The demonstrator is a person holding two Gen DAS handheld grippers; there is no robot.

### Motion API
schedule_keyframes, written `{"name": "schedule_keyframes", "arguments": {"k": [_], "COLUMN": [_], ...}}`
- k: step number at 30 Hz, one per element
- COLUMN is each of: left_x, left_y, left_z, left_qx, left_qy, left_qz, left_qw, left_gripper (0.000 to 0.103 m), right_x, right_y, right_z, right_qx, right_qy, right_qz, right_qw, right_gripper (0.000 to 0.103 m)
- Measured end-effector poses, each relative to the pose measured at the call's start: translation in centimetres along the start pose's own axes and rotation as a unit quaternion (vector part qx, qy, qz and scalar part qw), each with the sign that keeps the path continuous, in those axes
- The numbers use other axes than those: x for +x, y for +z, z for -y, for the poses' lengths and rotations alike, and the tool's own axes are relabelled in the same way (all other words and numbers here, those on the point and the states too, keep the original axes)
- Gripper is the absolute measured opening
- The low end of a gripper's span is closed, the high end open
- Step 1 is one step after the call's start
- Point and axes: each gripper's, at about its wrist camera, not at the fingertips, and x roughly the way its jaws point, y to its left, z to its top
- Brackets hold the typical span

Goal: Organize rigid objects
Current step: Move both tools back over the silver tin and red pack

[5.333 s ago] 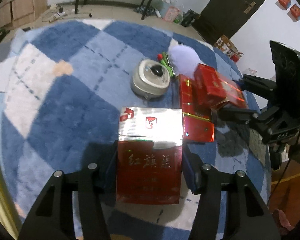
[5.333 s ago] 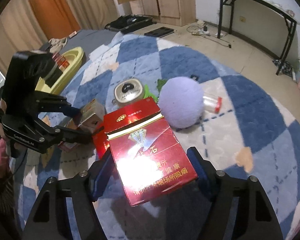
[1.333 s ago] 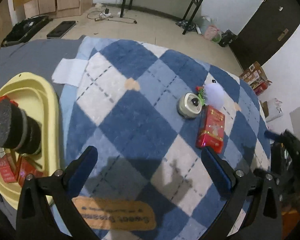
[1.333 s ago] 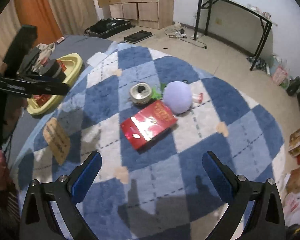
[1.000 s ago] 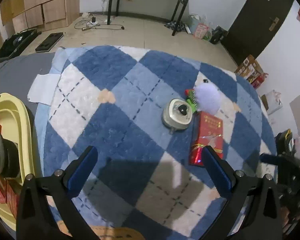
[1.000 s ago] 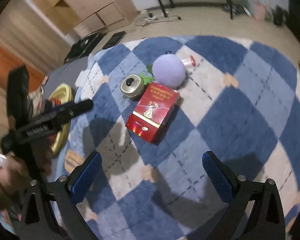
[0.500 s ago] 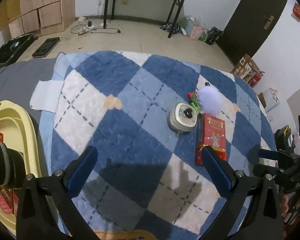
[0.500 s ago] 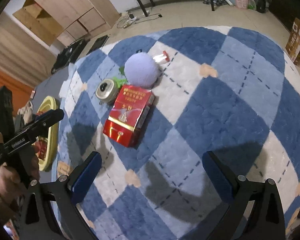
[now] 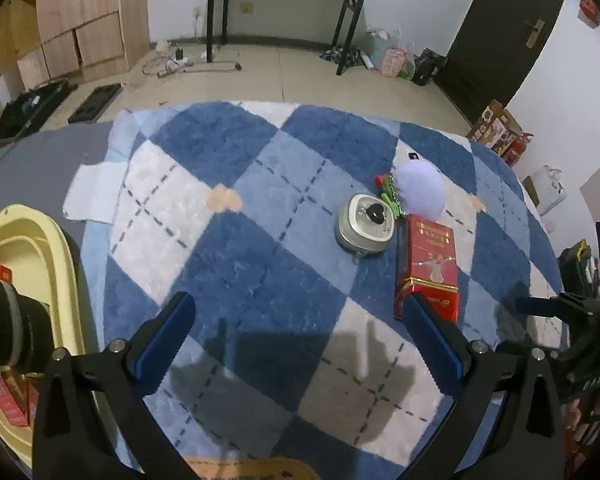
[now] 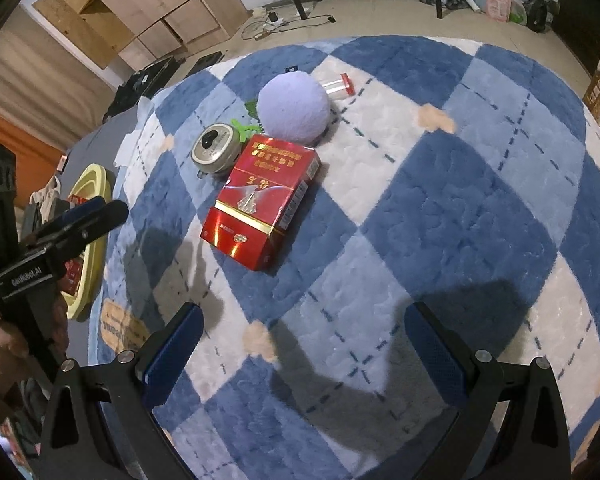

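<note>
The blue-and-white checked rug (image 10: 460,208) is the work surface, and what is left to sort sits bunched near its middle. Off its edge lies the yellow basin (image 9: 40,264), already holding small red packs and a dark cylindrical thing — evidently the collecting place, which is why it sits within easy reach of the left side.

Both tools hang high above the rug with nothing between their pads: the left gripper (image 9: 300,340) is spread wide, and the right gripper (image 10: 304,344) likewise, a stance that suits choosing the next item rather than carrying one.

The lilac plush ball (image 10: 294,106) is soft, so it probably stays out of this sorting. Touching it lies the red cigarette carton (image 10: 260,204), flat on its broad face — the likeliest next pick, its long sides free for a pinch. Just beside the carton is the round silver alarm clock (image 10: 216,152), face up. Behind the ball, a clear tube with a red cap (image 10: 338,85) lies on its side.
</note>
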Motion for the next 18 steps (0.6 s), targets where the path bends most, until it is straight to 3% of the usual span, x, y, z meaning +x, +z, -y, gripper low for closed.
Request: {"name": "schedule_keyframes", "arguments": {"k": [18], "left_x": [-0.18], "left_y": [0.38], "left_z": [0.17], "left_qx": [-0.002], "left_qy": [-0.001], "left_qz": [0.003], "left_qw": [1.0000], "left_gripper": [0.103], "right_x": [0.06], "right_y": [-0.07], "right_z": [-0.93], "right_qx": [-0.017], "right_qy": [0.007], "right_qz": [-0.003], "right_qw": [1.000], "right_gripper": [0.103]}}
